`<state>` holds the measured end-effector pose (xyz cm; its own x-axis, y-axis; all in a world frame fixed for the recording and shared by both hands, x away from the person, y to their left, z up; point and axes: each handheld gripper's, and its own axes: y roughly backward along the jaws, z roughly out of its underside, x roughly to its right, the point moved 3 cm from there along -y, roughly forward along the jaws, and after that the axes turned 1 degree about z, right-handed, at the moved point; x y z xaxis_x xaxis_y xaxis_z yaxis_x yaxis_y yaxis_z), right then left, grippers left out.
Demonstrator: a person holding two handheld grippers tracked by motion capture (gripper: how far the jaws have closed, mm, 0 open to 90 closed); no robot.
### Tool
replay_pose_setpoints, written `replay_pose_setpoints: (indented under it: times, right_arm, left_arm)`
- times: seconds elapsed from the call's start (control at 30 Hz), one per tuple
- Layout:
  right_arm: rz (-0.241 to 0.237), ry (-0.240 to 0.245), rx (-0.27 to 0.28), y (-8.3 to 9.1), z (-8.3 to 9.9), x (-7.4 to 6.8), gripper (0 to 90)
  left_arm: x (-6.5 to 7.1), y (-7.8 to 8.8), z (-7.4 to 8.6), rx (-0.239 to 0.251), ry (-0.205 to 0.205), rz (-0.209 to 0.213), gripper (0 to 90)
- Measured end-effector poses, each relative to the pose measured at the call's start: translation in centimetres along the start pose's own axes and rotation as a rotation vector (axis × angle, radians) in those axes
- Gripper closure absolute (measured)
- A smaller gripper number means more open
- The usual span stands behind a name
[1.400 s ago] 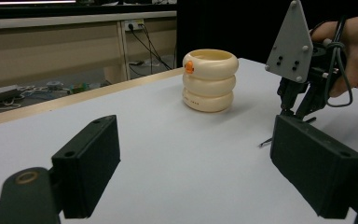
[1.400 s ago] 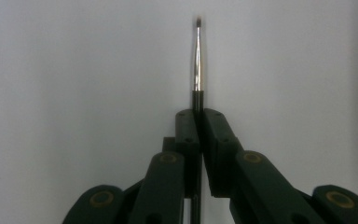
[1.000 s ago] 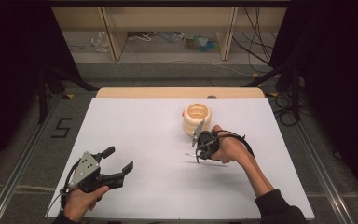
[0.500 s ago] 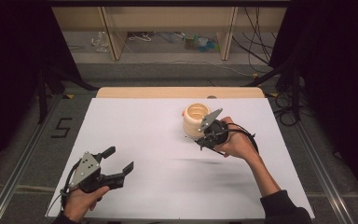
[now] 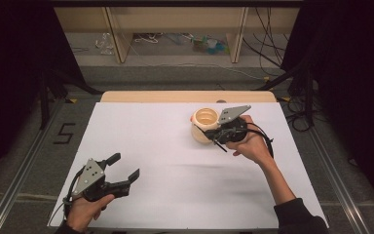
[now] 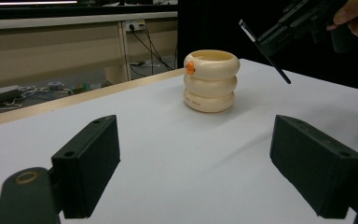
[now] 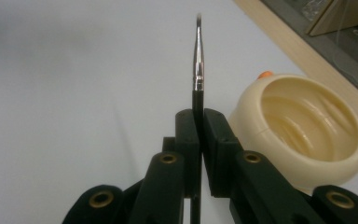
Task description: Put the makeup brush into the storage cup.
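A cream ringed cup (image 5: 204, 120) with a small orange knob stands on the white table at the far right of centre; it also appears as the cup (image 6: 210, 81) and the cup (image 7: 307, 130). My right gripper (image 5: 215, 136) hovers just beside it, shut on a thin black brush (image 5: 222, 147). The brush (image 7: 198, 60) sticks straight out past the right gripper (image 7: 199, 126), metal ferrule and tip forward, left of the cup's rim. In the left gripper view the brush (image 6: 272, 63) slants above the table. My left gripper (image 5: 124, 166) rests near the front left, open, the left gripper (image 6: 196, 168) holding nothing.
The white sheet (image 5: 175, 170) covers the table, with a wooden strip (image 5: 185, 96) along the far edge. Beyond it are shelf legs and loose cables on the floor. A dark stand (image 5: 302, 83) rises off the far right corner.
My right gripper has risen off the table with the brush and swung towards the cup, from pointing down to nearly level. The left gripper has stayed put.
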<state>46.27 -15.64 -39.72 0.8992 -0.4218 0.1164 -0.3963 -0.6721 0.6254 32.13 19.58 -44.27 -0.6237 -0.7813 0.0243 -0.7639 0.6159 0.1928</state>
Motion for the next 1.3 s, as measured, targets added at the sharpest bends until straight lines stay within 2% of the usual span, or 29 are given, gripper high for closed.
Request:
replay_pose_setpoints:
  times: [0.1, 0.2, 0.33, 0.5, 0.8, 0.87, 0.93, 1.1, 1.17, 1.2, 1.27, 1.3]
  right_arm:
    - [0.019, -0.027, 0.052, 0.5, -0.3, 0.3, 85.6]
    - [0.034, -0.047, 0.088, 0.9, -0.4, 0.6, 85.6]
    - [0.079, -0.062, 0.137, 1.5, -0.6, 1.0, 85.7]
    - [0.101, -0.081, 0.166, 1.9, -0.9, 1.2, 85.6]
    - [0.127, -0.077, 0.217, 2.2, -1.6, 1.5, 85.7]
    - [0.115, -0.089, 0.216, 2.3, -1.7, 1.5, 85.7]
    - [0.126, -0.075, 0.225, 2.3, -1.8, 1.8, 85.6]
    - [0.145, -0.103, 0.255, 2.3, -2.0, 2.4, 85.6]
    - [0.134, -0.116, 0.254, 2.3, -2.1, 2.5, 85.6]
    - [0.149, -0.109, 0.263, 2.3, -2.1, 2.7, 85.7]
    - [0.147, -0.113, 0.26, 2.3, -2.1, 3.0, 85.6]
    - [0.154, -0.129, 0.269, 2.2, -2.1, 3.0, 85.7]
  left_arm:
    - [0.0, -0.1, 0.0, 0.013, 0.006, 0.004, 15.8]
    - [0.0, 0.0, 0.0, 0.001, 0.001, -0.001, 15.8]
    - [0.0, 0.0, 0.0, -0.002, 0.002, -0.001, 15.8]
    - [0.0, -0.1, 0.1, -0.004, -0.001, 0.001, 15.8]
    - [0.0, -0.1, 0.1, -0.009, -0.002, 0.0, 15.8]
    - [0.1, -0.2, 0.2, -0.011, 0.011, -0.002, 15.8]
    - [0.1, -0.2, 0.3, -0.013, 0.005, 0.0, 15.8]
    - [0.2, -0.2, 0.3, -0.014, 0.008, 0.0, 15.8]
    - [0.1, -0.2, 0.3, -0.013, 0.01, -0.001, 15.8]
    - [0.1, -0.3, 0.3, -0.013, 0.012, -0.001, 15.8]
    - [0.1, -0.2, 0.3, -0.013, 0.005, -0.002, 15.8]
    - [0.1, -0.2, 0.3, -0.013, 0.004, -0.002, 15.8]
